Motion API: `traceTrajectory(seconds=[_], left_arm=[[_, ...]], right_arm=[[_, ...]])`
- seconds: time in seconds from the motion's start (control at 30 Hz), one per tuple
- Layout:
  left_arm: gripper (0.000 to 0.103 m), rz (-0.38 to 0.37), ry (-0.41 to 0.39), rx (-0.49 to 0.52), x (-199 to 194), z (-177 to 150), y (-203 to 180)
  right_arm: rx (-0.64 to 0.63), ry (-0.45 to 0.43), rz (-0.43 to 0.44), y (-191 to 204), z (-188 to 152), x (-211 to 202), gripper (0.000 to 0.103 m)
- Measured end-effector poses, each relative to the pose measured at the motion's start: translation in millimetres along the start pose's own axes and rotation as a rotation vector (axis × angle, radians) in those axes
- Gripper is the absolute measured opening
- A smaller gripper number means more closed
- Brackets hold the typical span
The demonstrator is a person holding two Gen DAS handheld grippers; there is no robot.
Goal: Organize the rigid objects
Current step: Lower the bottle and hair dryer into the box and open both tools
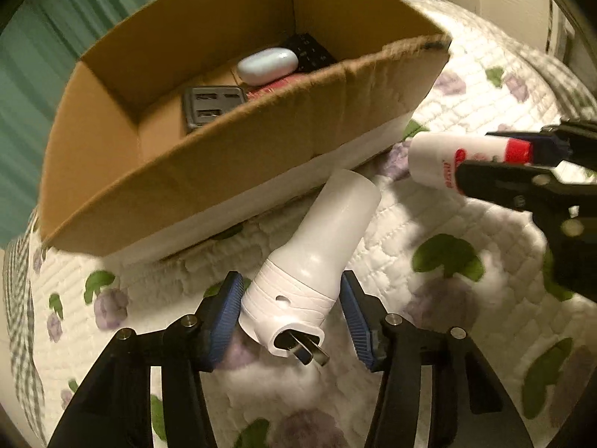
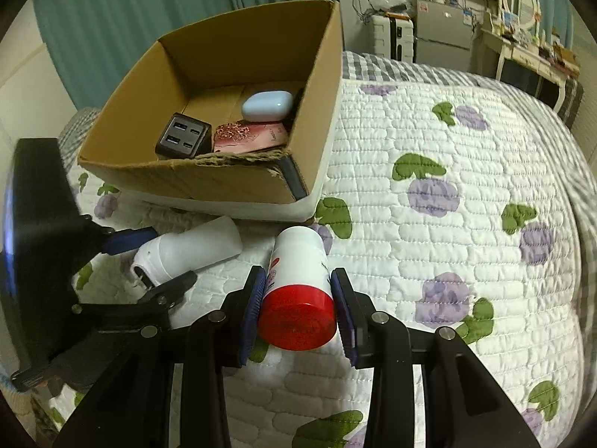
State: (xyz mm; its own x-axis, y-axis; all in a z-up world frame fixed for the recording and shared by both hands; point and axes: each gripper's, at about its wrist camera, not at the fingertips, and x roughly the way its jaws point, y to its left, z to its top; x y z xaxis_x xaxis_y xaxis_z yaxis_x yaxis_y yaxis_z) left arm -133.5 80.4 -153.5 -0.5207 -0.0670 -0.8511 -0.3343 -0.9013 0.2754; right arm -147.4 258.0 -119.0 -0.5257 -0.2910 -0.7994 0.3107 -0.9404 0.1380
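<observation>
My left gripper (image 1: 291, 298) is shut on a white plug-in night light (image 1: 321, 250), held by its ribbed base with the metal prongs facing the camera. It also shows in the right wrist view (image 2: 186, 250). My right gripper (image 2: 298, 295) is shut on a white bottle with a red cap (image 2: 296, 291), cap end toward the camera; it shows in the left wrist view (image 1: 447, 158) too. Both are held just in front of an open cardboard box (image 1: 261, 142) on the bed, also seen from the right wrist (image 2: 209, 179).
The box holds a white oval case (image 2: 266, 105), a black USB charger (image 2: 183, 141), a pink packet (image 2: 250, 134) and a black remote (image 1: 309, 52). A floral quilt (image 2: 447, 224) covers the bed. Teal curtains (image 2: 149, 7) hang behind; a dresser and fridge stand far right.
</observation>
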Motion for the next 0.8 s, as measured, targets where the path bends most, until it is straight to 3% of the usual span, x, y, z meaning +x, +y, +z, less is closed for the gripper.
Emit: traceTrajectory(seconds=[0.27, 0.37, 0.5, 0.67, 0.8], left_arm=[[0.053, -0.011, -0.093, -0.087, -62, -7, -13], [0.053, 0.005, -0.137, -0.097, -90, 4, -18], [0.053, -0.003, -0.168, -0.171, -130, 10, -6], [0.053, -0.006, -0.171, -0.290, -148, 29, 31], [0.053, 0.015, -0.201, -0.319, -149, 50, 50]], right_arm=[[-0.065, -0.048, -0.047, 11, 1, -34, 0.036], [-0.067, -0.084, -0.054, 15, 5, -55, 0.036], [-0.066, -0.139, -0.041, 21, 12, -82, 0.036], [-0.040, -0.197, -0.003, 26, 29, -108, 0.036], [-0.055, -0.254, 0.012, 31, 55, -119, 0.036]])
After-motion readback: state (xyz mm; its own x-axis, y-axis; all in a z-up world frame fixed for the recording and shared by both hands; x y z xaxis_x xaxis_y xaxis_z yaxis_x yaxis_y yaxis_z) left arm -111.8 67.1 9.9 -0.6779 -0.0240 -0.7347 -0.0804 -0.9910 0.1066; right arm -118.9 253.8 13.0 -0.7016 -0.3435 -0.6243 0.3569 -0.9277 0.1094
